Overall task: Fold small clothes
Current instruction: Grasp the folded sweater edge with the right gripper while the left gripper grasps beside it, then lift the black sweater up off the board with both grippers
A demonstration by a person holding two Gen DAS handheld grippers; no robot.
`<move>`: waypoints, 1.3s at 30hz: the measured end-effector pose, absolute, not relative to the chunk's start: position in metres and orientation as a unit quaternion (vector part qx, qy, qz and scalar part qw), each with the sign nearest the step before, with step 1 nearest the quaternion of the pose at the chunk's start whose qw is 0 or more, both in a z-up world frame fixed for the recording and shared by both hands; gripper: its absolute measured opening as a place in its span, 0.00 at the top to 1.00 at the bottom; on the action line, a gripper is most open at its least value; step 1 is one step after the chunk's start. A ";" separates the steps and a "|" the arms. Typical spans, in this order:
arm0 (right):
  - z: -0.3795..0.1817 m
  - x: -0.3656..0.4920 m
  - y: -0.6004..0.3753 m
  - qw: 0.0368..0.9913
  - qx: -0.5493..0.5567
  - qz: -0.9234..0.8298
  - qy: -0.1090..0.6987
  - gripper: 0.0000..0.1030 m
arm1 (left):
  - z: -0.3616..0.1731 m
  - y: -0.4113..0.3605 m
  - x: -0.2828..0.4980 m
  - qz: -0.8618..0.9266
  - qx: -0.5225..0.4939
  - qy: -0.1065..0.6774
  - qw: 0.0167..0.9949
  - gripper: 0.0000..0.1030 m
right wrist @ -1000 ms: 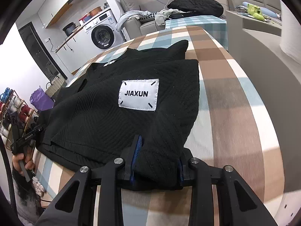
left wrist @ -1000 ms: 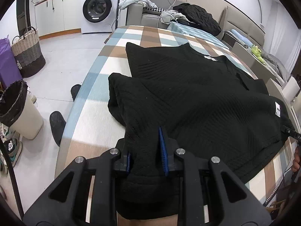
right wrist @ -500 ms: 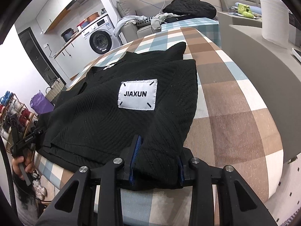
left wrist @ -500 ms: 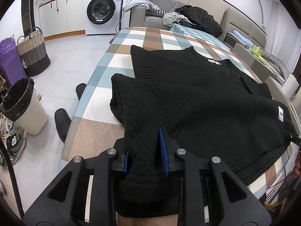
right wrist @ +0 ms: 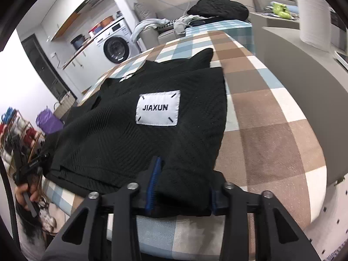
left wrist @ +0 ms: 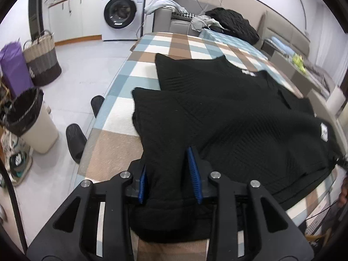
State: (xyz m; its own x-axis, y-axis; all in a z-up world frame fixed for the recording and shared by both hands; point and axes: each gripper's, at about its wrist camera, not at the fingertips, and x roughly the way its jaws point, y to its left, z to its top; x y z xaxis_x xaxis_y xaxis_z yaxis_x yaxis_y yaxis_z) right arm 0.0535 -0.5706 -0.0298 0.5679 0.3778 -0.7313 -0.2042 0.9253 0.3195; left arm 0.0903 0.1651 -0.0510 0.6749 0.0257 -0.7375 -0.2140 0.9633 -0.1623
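A black knit sweater [left wrist: 228, 117] lies folded over on the checked table [left wrist: 174, 47], its white JIAXUN patch [right wrist: 158, 108] facing up. My left gripper [left wrist: 167, 159] sits at the near left corner. Its jaws are opening, a bunched fold of the sweater still fills the gap, and both blue pads [left wrist: 194, 171] touch it. My right gripper [right wrist: 186, 175] is at the near right corner of the sweater [right wrist: 130, 139]. Its jaws are opening too, with the folded edge between them. A hand holding the left gripper [right wrist: 28, 167] shows in the right wrist view.
A bin with a black liner [left wrist: 28, 119], dark slippers [left wrist: 76, 139] and a woven basket [left wrist: 41, 65] stand on the floor left of the table. A washing machine [left wrist: 121, 13] and a sofa with piled clothes [left wrist: 230, 24] are behind. A grey cabinet [right wrist: 304, 65] borders the table's right side.
Both pairs of jaws stand wider apart around the sweater's fold than before. The left gripper has shifted a little along the table with the fabric, and the right one has stayed put.
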 end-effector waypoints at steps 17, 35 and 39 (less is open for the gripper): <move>0.000 0.030 -0.586 0.881 0.184 0.240 0.364 0.60 | -0.024 0.157 0.038 0.020 -0.154 0.359 0.920 0.69; -0.001 0.047 -0.595 0.881 0.233 0.208 0.354 0.95 | -0.019 0.203 0.045 0.042 -0.247 0.298 0.921 0.95; 0.009 0.055 -0.603 0.880 0.257 0.215 0.337 0.95 | -0.001 0.207 0.053 0.041 -0.244 0.279 0.928 0.95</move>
State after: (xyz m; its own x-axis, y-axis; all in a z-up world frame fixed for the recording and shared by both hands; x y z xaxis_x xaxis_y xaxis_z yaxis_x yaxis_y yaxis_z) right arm 0.0548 -0.6031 0.0093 0.6803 0.5511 -0.4832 -0.2047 0.7759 0.5967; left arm 0.0528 0.2072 -0.0013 0.8405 -0.0610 -0.5383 -0.2121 0.8774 -0.4304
